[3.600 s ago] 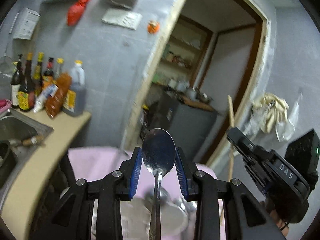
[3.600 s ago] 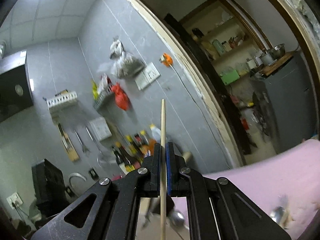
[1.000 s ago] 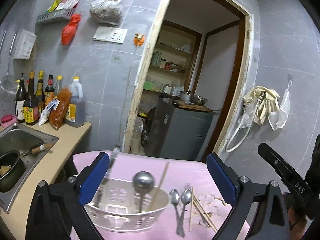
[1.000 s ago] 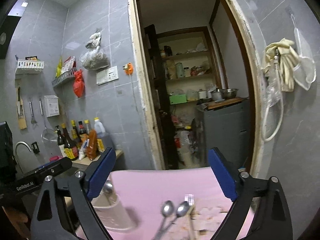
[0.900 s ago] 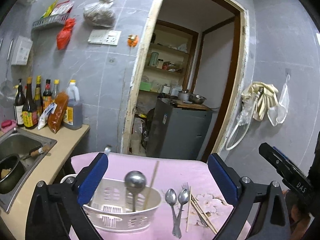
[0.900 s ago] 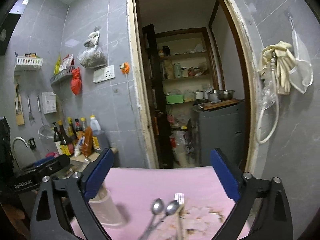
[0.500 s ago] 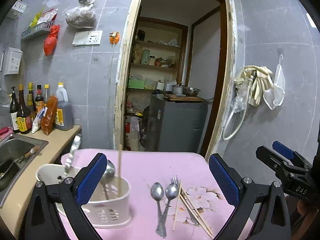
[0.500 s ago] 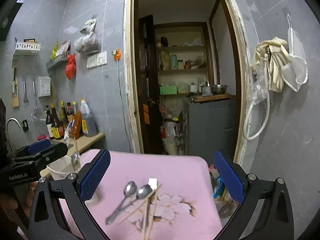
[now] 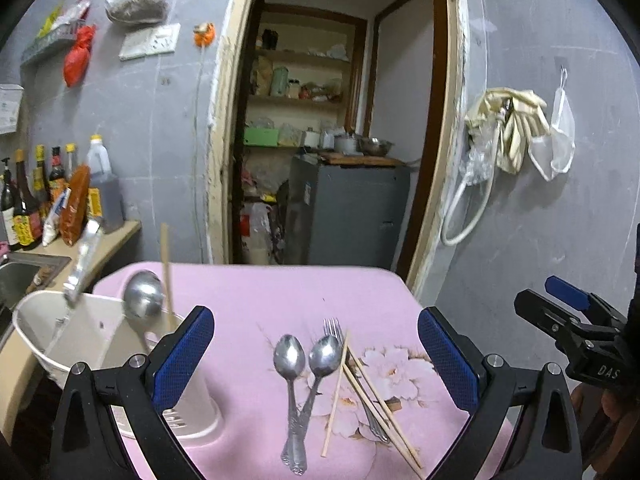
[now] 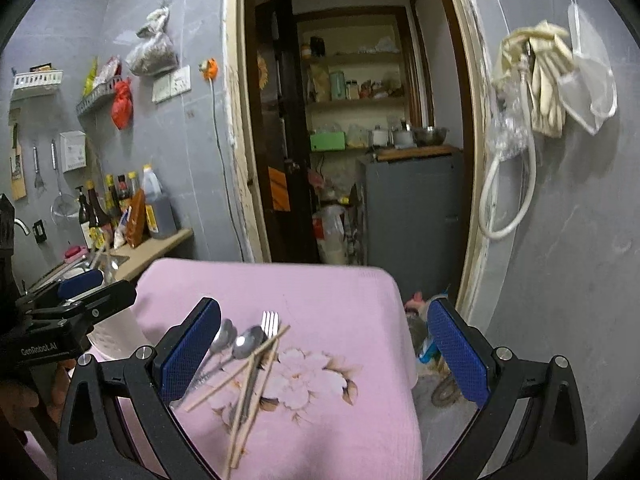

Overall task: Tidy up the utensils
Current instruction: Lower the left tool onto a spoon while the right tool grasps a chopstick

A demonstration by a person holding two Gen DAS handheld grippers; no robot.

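Observation:
Two spoons [image 9: 289, 357] [image 10: 249, 338], a fork [image 9: 332, 326] [image 10: 270, 322] and several wooden chopsticks [image 9: 362, 380] [image 10: 248, 392] lie together on the pink flowered cloth [image 9: 280, 292]. A white utensil basket [image 9: 52, 332] stands at the cloth's left and holds a spoon [image 9: 143, 295], a chopstick [image 9: 166, 272] and another metal handle. My left gripper [image 9: 316, 356] hangs open and empty above the loose spoons. My right gripper [image 10: 326, 354] is open and empty too, just right of the pile. Each gripper shows at the edge of the other's view.
A counter [image 9: 116, 236] with sauce bottles [image 9: 24, 208] and a sink [image 9: 24, 276] runs along the left wall. Behind the table an open doorway shows a grey cabinet [image 9: 348, 208] and shelves. Gloves and a hose [image 10: 536, 80] hang on the right wall. The table's right edge drops to the floor.
Both grippers have sunk and swung right, from over the basket toward the loose utensils. The spoon and chopstick they held several seconds ago now stand in the basket.

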